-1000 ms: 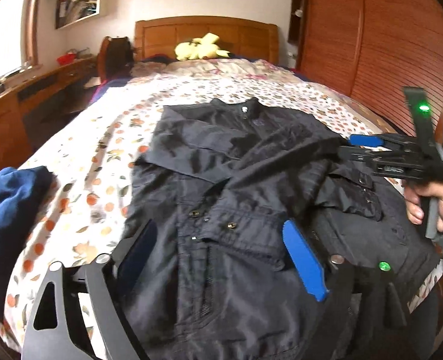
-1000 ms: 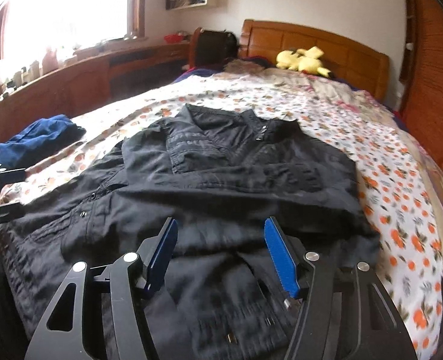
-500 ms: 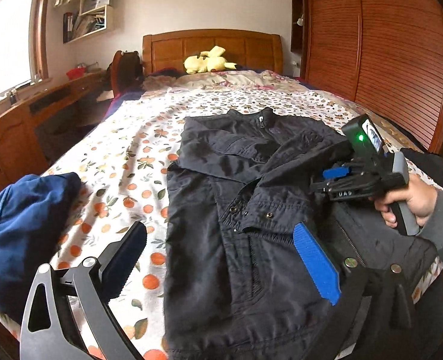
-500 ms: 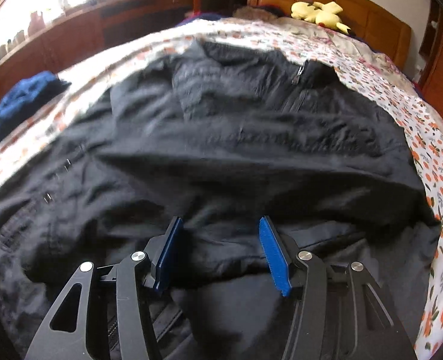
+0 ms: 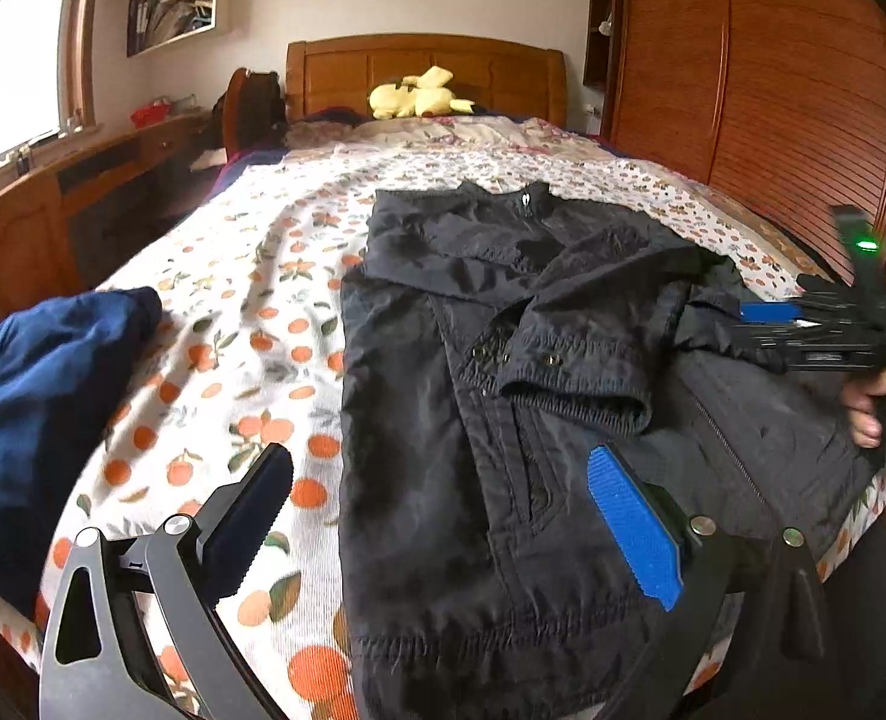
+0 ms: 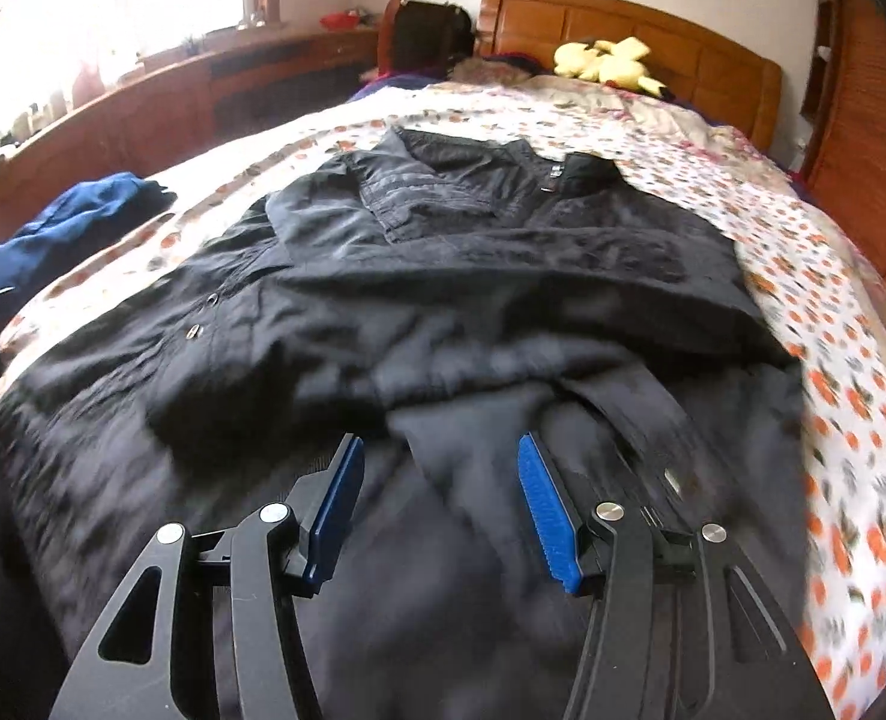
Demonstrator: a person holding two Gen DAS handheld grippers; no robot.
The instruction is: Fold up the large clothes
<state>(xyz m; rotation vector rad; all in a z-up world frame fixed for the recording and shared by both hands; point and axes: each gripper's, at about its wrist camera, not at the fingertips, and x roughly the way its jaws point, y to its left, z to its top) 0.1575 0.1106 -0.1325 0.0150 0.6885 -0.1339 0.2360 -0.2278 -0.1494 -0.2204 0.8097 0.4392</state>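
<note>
A black jacket (image 5: 503, 420) lies front up on the flowered bed sheet (image 5: 233, 330), collar toward the headboard. One sleeve is folded across its chest, cuff (image 5: 575, 384) in the middle. My left gripper (image 5: 443, 510) is open wide above the jacket's near left hem; one finger hangs over the sheet, the other over the cloth. My right gripper (image 6: 440, 498) is open about halfway over the jacket's (image 6: 443, 312) lower right part, with nothing pinched between its blue pads (image 6: 545, 510). In the left wrist view the right gripper (image 5: 767, 312) sits at the jacket's right side, held by a hand (image 5: 875, 408).
A crumpled blue garment (image 5: 41, 396) lies at the bed's left edge, also visible in the right wrist view (image 6: 77, 222). A yellow plush toy (image 5: 419, 96) rests by the wooden headboard (image 5: 425, 60). A wooden wardrobe (image 5: 773, 90) lines the right, a desk (image 5: 53, 198) the left.
My left gripper has shifted left, so one finger now hangs over the sheet, and it has opened a little wider. My right gripper dipped in toward the folded sleeve, then drew back.
</note>
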